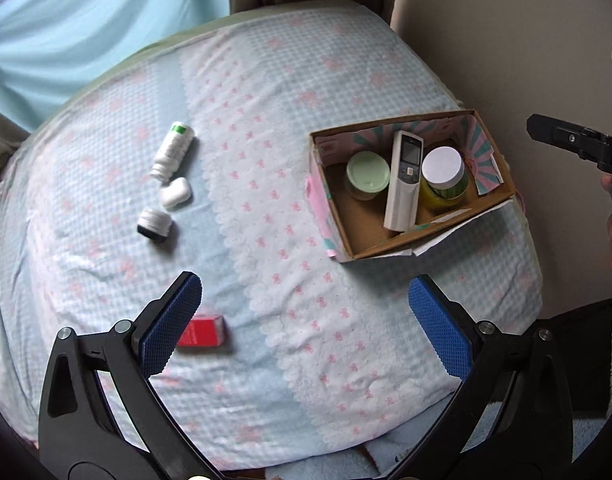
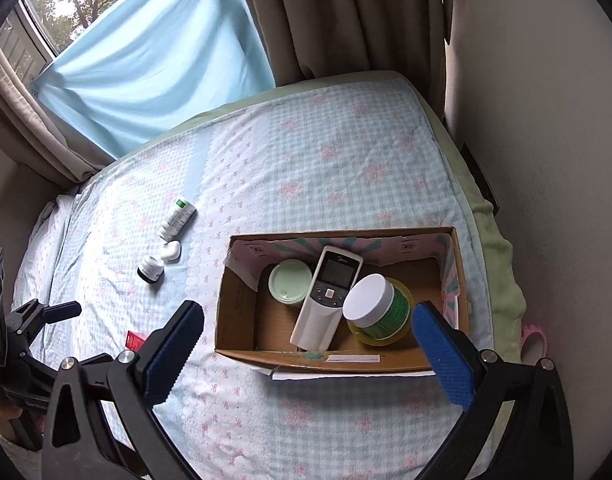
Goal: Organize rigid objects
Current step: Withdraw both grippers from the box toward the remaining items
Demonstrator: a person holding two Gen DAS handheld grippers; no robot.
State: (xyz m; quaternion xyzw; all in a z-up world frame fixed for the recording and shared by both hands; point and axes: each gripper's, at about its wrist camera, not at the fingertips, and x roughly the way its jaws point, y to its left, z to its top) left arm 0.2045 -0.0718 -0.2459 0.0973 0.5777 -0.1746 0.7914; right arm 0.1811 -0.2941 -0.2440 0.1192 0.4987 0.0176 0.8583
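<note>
Left gripper (image 1: 306, 320) jaws spread wide, nothing between them. Red box (image 1: 203, 332) lies on bedspread (image 1: 265, 92) touching left jaw's pad edge, likely next pick. Bottle (image 1: 173, 151), white case (image 1: 176, 193) and small jar (image 1: 155, 222) lie loose well ahead of left jaw.

Right gripper (image 2: 308, 340) jaws also spread, empty, hovering so cardboard box (image 2: 237, 308) sits between and just ahead of them. Inside: remote (image 2: 326, 296) leaning across green-lidded jar (image 2: 290, 281) and white-lidded jar (image 2: 372, 304), apparently already sorted. Four items remain outside.
</note>
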